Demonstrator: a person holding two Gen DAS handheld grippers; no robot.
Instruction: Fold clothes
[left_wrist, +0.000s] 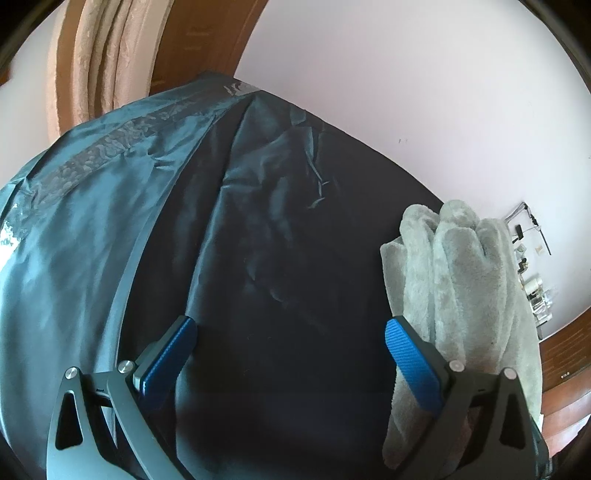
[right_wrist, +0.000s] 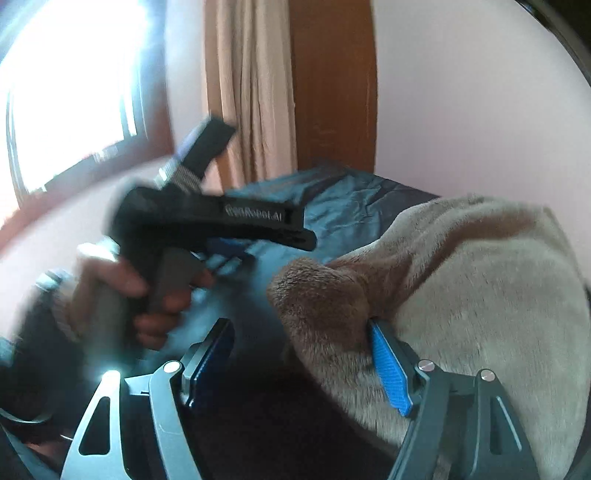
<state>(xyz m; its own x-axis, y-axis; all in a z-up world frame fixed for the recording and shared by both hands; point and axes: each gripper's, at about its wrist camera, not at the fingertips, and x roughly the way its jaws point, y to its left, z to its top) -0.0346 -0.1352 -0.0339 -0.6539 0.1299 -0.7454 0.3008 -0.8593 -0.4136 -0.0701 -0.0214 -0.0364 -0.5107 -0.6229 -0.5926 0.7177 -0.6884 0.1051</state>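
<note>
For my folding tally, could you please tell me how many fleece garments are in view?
1: a grey fleece garment, bunched on the dark bedsheet at the right of the left wrist view. Others may lie out of frame.

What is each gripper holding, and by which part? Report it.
Nothing is held. The left gripper is open over the dark bedspread. The right gripper is open; the grey fleece garment lies against one finger, unclamped.

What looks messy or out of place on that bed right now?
The grey fleece garment lies bunched in thick rolls at the bed's edge, not folded flat. The blue sheet beside it is wrinkled. Nothing looks spilled or torn.
</note>
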